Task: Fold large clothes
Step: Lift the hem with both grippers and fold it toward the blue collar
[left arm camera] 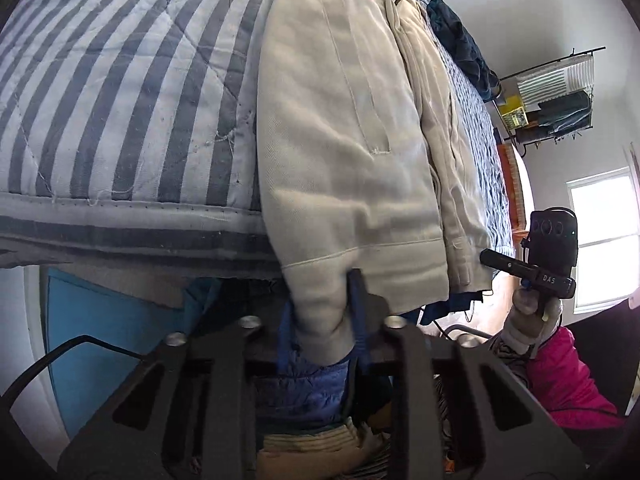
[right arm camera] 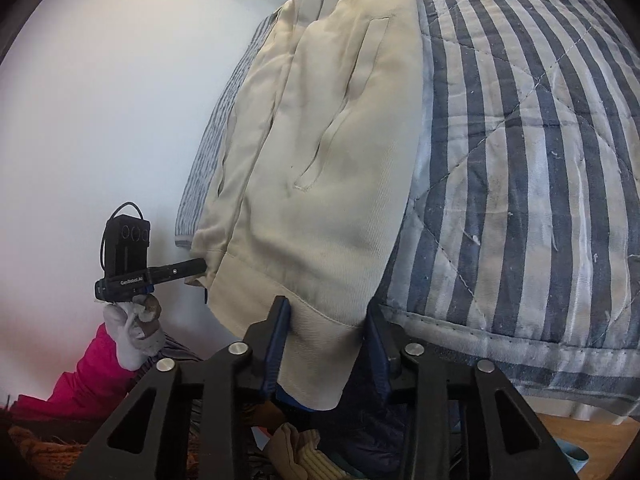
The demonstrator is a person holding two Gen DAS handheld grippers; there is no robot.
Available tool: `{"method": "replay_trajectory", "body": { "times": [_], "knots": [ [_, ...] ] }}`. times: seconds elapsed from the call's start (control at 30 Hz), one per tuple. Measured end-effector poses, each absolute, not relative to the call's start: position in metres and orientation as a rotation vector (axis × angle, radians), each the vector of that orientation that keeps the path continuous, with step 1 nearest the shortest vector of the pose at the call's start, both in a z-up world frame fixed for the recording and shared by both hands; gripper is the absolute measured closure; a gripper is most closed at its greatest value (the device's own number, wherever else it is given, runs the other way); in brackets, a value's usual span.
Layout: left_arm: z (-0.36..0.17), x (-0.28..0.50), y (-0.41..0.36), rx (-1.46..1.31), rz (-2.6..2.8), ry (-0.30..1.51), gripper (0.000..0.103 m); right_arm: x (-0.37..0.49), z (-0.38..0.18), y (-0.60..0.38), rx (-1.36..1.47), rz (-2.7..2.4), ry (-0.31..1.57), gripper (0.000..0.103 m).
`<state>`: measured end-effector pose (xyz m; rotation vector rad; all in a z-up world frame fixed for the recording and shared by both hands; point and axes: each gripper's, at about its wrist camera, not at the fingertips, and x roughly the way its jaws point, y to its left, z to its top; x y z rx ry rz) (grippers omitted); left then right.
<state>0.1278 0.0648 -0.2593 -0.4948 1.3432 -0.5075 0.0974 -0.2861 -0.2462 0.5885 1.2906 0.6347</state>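
Observation:
A beige jacket lies lengthwise on a blue-and-white striped quilt, its hem hanging over the near edge. My left gripper is shut on one bunched hem corner; cloth hides one blue pad. My right gripper is shut on the other hem corner, the band caught between its blue pads. Each view shows the other tool at the opposite corner: the right gripper and the left gripper, each held by a gloved hand.
A dark blue garment lies at the quilt's far end. A wire rack hangs on the wall near a window. Below the bed edge sit piled clothes. A pink sleeve is close by.

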Motion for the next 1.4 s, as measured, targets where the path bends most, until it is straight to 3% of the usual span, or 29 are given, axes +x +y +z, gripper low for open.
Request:
{"method": "replay_trajectory", "body": {
  "times": [0.2, 0.73, 1.0, 1.4],
  "knots": [
    [-0.238, 0.122, 0.065, -0.525, -0.541, 1.271, 0.093, 0.097, -0.229, -0.285, 0.597, 0.657, 1.221, 0.089],
    [-0.176, 0.181, 0.055, -0.601, -0.574, 1.053, 0.093, 0.144, -0.173, -0.301, 0.709, 0.653, 1.021, 0.092],
    [-0.182, 0.225, 0.048, -0.611, -0.541, 1.044, 0.094, 0.192, -0.169, -0.295, 0.682, 0.647, 1.027, 0.093],
    [-0.215, 0.279, 0.039, -0.609, -0.443, 1.078, 0.094, 0.241, -0.209, -0.310, 0.804, 0.571, 1.074, 0.093]
  ]
}}
